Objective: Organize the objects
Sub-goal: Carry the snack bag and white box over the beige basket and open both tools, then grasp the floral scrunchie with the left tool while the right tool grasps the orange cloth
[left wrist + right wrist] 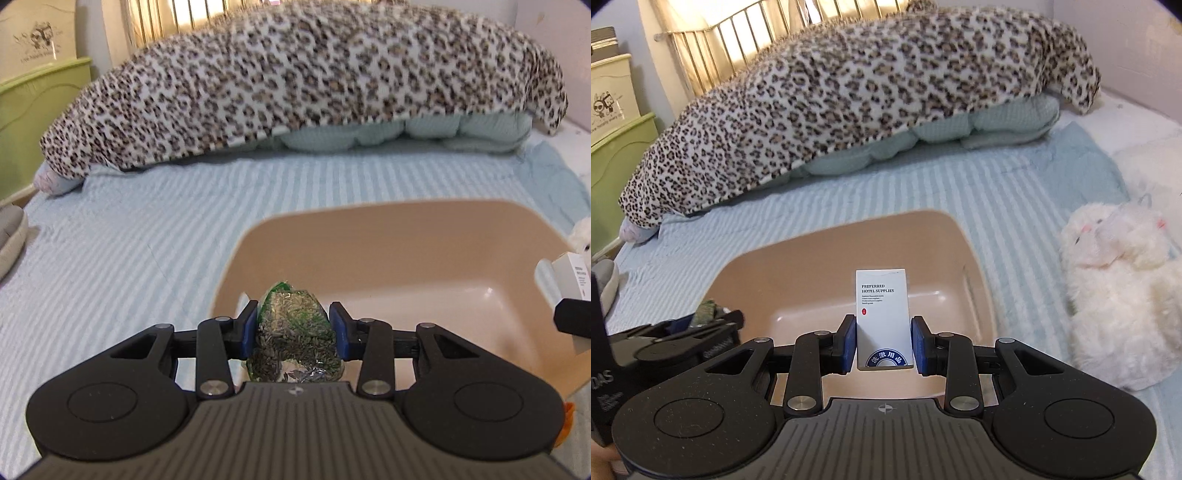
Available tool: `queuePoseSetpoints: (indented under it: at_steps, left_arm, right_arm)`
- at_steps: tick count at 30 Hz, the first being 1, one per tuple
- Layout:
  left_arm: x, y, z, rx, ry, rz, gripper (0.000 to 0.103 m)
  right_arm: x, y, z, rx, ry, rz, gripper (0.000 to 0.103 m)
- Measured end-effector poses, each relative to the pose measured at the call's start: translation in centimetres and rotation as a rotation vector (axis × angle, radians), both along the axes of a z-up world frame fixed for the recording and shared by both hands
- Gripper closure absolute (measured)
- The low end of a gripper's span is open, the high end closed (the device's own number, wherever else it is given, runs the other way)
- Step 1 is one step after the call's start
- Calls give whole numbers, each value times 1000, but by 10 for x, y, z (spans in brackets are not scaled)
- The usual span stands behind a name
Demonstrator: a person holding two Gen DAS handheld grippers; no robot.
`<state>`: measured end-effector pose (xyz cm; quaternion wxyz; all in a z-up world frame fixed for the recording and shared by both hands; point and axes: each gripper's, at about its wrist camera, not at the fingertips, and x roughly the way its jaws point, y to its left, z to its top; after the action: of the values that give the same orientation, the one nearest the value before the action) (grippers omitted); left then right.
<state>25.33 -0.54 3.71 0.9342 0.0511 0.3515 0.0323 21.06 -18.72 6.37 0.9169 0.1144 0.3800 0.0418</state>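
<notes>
A tan plastic basin (417,236) sits on the blue striped bedsheet; it also shows in the right wrist view (827,243). My left gripper (293,328) is shut on a green packet of seeds (295,325) and holds it over the basin's near left rim. My right gripper (884,341) is shut on a white hotel-supplies box (882,310), held upright over the basin's near edge. The box and right gripper show at the right edge of the left wrist view (572,280). The left gripper with the packet shows at the left of the right wrist view (701,321).
A leopard-print blanket (295,85) lies over light green pillows (406,133) at the head of the bed. A white plush toy (1123,288) lies right of the basin. A green cabinet (37,122) stands at the left. A grey slipper-like item (11,236) lies at the left edge.
</notes>
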Motion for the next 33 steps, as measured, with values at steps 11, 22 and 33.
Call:
queuePoseSetpoints:
  at_steps: [11, 22, 33]
  left_arm:
    - [4, 0, -18, -38, 109, -59, 54]
    - [-43, 9, 30, -11, 65, -101, 21]
    - [-93, 19, 38, -32, 143, -159, 19]
  right_arm:
    - [7, 15, -26, -84, 71, 31, 57]
    - [-43, -4, 14, -97, -24, 50, 28]
    - [-82, -21, 14, -149, 50, 95, 22]
